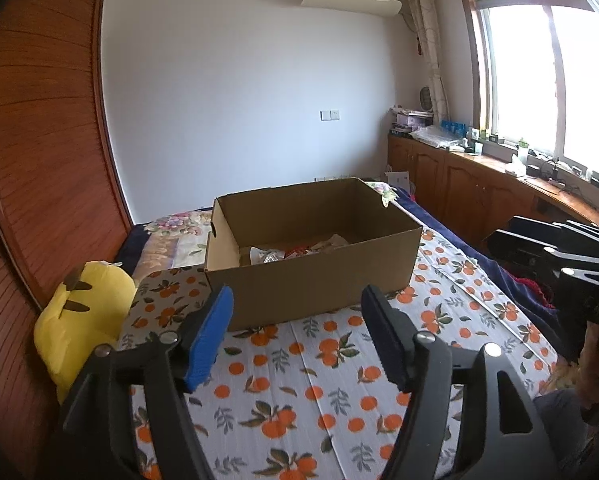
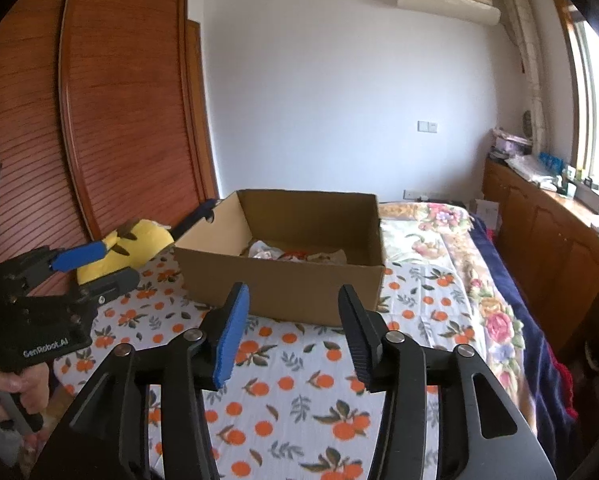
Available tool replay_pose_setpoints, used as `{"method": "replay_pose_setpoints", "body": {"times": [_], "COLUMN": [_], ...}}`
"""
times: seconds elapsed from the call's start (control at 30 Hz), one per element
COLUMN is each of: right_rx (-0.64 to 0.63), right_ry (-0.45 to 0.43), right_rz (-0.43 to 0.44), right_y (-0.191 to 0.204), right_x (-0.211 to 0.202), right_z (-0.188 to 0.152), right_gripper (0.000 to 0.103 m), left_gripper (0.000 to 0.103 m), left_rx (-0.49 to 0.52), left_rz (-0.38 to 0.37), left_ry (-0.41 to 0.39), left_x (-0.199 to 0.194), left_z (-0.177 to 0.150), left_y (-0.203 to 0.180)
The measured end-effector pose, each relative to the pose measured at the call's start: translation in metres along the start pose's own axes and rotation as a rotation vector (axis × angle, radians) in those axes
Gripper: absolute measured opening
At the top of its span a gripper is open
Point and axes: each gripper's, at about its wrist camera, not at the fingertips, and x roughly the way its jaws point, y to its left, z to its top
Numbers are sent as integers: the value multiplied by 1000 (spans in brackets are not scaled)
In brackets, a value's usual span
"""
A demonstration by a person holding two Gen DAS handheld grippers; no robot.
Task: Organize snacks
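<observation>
**Inspector:** Step in hand?

**Assistant:** Between items, I judge. The snacks [image 1: 299, 251] lie in the cardboard box [image 1: 315, 276] on the bedspread [image 1: 299, 380]; no loose packet shows outside it.

**Inspector:** Grippers?

**Assistant:** Left gripper [image 1: 297, 334] and right gripper [image 2: 293, 330] both hang short of the box, jaws parted, nothing between them.

**Inspector:** Next move?

**Assistant:** Locate another snack, or reach in and straighten the contents.
</observation>
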Motion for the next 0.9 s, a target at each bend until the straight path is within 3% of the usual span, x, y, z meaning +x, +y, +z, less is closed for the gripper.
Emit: {"method": "replay_pose_setpoints", "body": {"times": [0.23,0.37,0.47,0.57,0.63,0.9], "right_rx": [7,15,24,22,21,20], "right_ry": [-19,-32,-35,-29,-32,-26], "right_rz": [-50,-77,-85,-88,-85,-98], "right_y": [0,-1,-1,1,3,14], "right_x": [-33,-49,-56,-62,-65,-75], "right_z": [-11,-16,-19,-23,-25,-28], "right_gripper": [73,89,91,97,103,103], "left_gripper": [73,88,90,102,103,103], "left_rx": [-40,-51,-32,-28,-39,-49], "left_rz": [10,4,19,35,44,76], "left_ry": [-8,-25,-33,-50,-56,-66], "left_x": [-34,-50,-60,-71,-79,-104], "left_z": [-12,-18,-21,-23,-25,-32], "left_y": [-5,-7,-10,-11,-10,-8]}}
